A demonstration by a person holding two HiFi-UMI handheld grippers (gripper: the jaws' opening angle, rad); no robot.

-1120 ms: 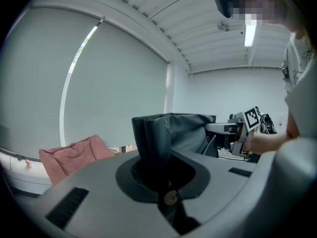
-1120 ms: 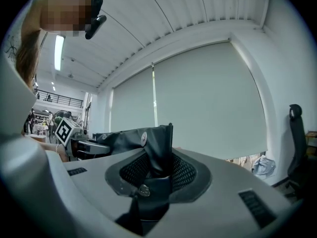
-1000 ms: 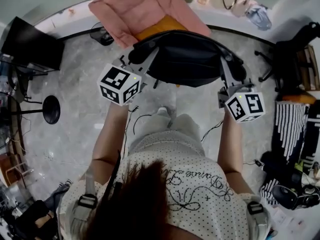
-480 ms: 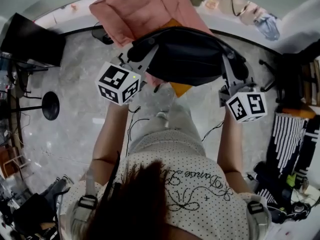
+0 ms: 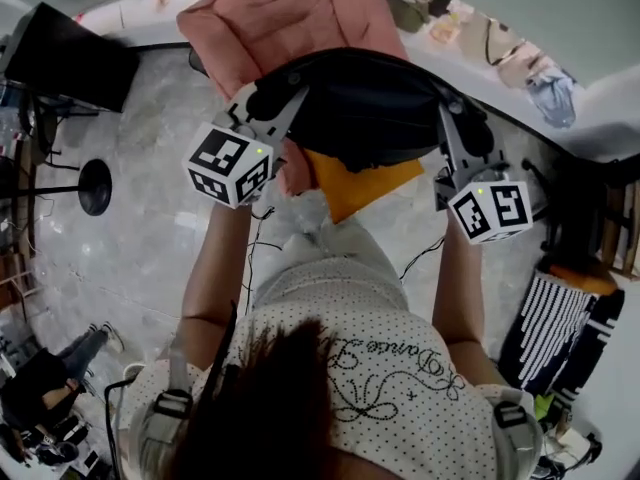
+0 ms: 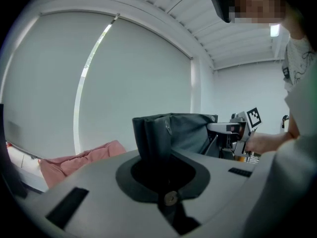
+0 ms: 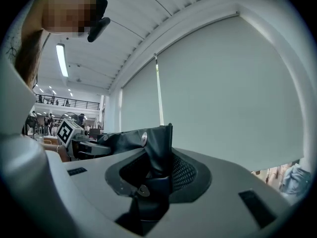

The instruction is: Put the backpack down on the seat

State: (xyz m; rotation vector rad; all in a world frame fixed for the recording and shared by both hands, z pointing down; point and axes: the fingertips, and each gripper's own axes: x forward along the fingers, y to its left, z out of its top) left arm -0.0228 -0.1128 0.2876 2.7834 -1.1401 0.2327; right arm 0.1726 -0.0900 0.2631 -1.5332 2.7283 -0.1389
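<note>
A dark grey backpack (image 5: 370, 108) hangs in the air between my two grippers, in front of the person's body. My left gripper (image 5: 272, 108) is shut on the bag's left end, where folded fabric (image 6: 156, 138) fills the jaws. My right gripper (image 5: 452, 138) is shut on the right end, with a strap and snap (image 7: 156, 143) between the jaws. The pink padded seat (image 5: 285, 18) lies under and beyond the bag. An orange cushion (image 5: 355, 183) shows below the bag's near edge. From the left gripper view, the pink seat (image 6: 74, 160) appears low on the left.
A black screen (image 5: 70, 53) and a round black stand base (image 5: 95, 186) are on the left floor. Cables (image 5: 262, 240) trail near the person's feet. A striped object (image 5: 555, 333) sits at the right, and clothes (image 5: 550, 88) lie at the far right.
The bag and both grippers have moved forward over the pink seat. More of the orange cushion now shows under the bag. The floor objects have slid back in view.
</note>
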